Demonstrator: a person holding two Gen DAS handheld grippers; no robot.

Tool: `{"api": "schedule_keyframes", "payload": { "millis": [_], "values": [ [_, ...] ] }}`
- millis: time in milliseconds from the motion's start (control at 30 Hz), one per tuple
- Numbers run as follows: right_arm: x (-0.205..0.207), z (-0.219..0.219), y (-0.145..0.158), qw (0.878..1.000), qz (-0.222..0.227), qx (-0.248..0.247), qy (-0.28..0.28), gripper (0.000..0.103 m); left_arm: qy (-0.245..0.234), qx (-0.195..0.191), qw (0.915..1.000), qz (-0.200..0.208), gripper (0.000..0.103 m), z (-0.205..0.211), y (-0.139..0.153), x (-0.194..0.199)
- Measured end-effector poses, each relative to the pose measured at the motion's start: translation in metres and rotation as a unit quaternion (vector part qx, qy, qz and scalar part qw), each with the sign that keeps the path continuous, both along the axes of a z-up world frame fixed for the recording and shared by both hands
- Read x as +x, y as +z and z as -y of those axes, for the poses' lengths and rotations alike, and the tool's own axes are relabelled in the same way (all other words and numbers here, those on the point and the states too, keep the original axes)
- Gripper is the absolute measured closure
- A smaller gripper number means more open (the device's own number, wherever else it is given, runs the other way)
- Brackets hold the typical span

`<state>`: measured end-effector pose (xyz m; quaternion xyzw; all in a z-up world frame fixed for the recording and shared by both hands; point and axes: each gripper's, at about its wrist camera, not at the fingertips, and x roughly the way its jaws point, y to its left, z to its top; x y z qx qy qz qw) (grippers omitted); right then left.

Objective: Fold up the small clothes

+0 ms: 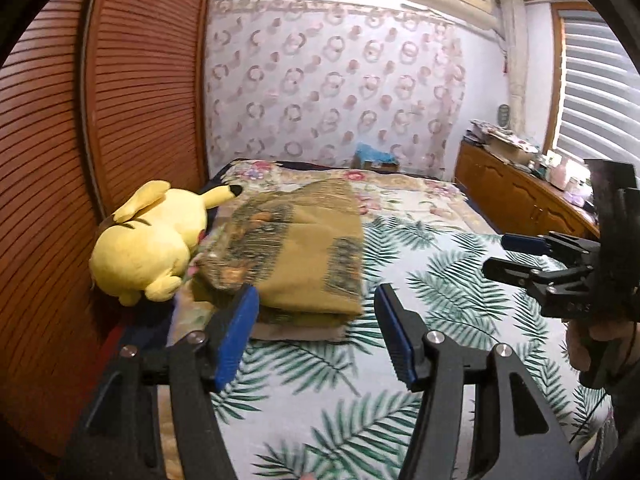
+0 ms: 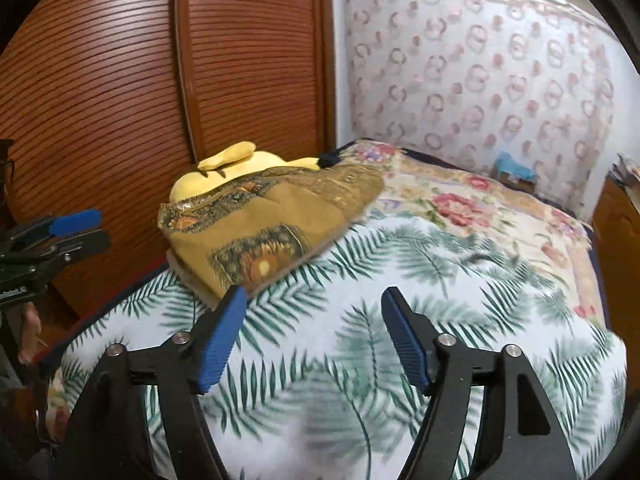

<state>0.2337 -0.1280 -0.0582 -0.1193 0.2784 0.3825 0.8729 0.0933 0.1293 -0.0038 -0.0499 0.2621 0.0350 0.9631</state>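
A folded olive-brown patterned garment (image 1: 296, 256) lies on a small stack of folded clothes at the left side of the bed; it also shows in the right wrist view (image 2: 272, 232). My left gripper (image 1: 316, 294) is open and empty, held just in front of the stack, its left finger near the stack's front edge. My right gripper (image 2: 312, 294) is open and empty above the palm-leaf sheet, just right of the stack. The right gripper shows at the right edge of the left wrist view (image 1: 504, 256), the left gripper at the left edge of the right wrist view (image 2: 96, 226).
A yellow plush toy (image 1: 148, 244) lies left of the stack against the brown louvred wardrobe (image 1: 120, 100). The bed has a palm-leaf sheet (image 1: 440, 280) and a floral quilt (image 1: 400, 188) behind it. A wooden cabinet (image 1: 516, 196) with clutter stands at the right under a window.
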Motion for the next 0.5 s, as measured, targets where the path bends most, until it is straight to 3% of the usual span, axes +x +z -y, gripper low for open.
{"api": "schedule_keyframes", "payload": {
  "millis": [167, 500],
  "values": [
    [-0.029, 0.042, 0.006, 0.999, 0.014, 0.015, -0.043, 0.019, -0.024, 0.013, 0.9996, 0.004, 0.044, 0.031, 0.002, -0.005],
    [-0.077, 0.120, 0.022, 0.989, 0.035, 0.047, -0.135, 0.017, -0.052, 0.027, 0.9982, 0.013, 0.044, 0.085, 0.014, -0.017]
  ]
}}
